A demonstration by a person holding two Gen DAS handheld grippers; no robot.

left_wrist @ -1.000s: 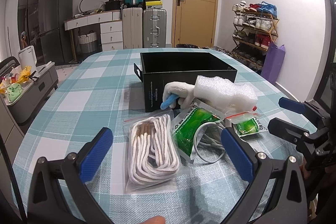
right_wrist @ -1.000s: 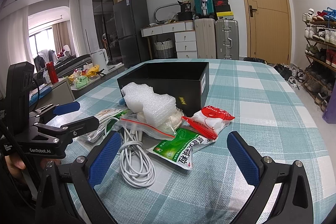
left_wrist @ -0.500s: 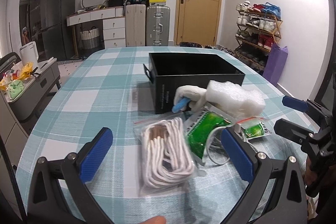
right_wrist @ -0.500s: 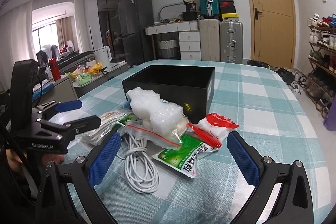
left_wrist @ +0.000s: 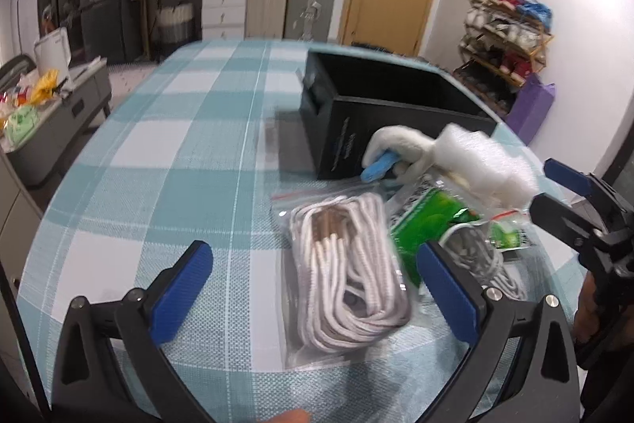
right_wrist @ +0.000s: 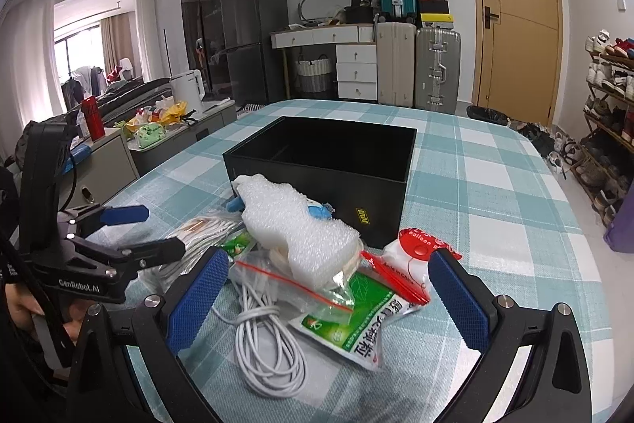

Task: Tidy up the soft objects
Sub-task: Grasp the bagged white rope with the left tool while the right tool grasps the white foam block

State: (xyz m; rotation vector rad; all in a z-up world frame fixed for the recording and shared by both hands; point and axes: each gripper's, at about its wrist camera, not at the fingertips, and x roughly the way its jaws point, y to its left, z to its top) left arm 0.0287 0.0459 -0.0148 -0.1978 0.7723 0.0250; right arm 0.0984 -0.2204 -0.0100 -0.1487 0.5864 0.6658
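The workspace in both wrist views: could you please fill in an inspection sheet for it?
Surface: table under a teal and white checked cloth.
Job's things: open black box, nothing seen inside; in front of it a pile: bubble wrap, bagged white rope, green packets, red and white packet.
Clutter: nothing seen beyond the pile.
Grippers: left gripper jaws open over the bagged rope; right gripper jaws open over the pile; neither holds anything.
Cables: loose white cable coiled at the pile's near edge.
Surroundings: suitcases, door, shoe rack.
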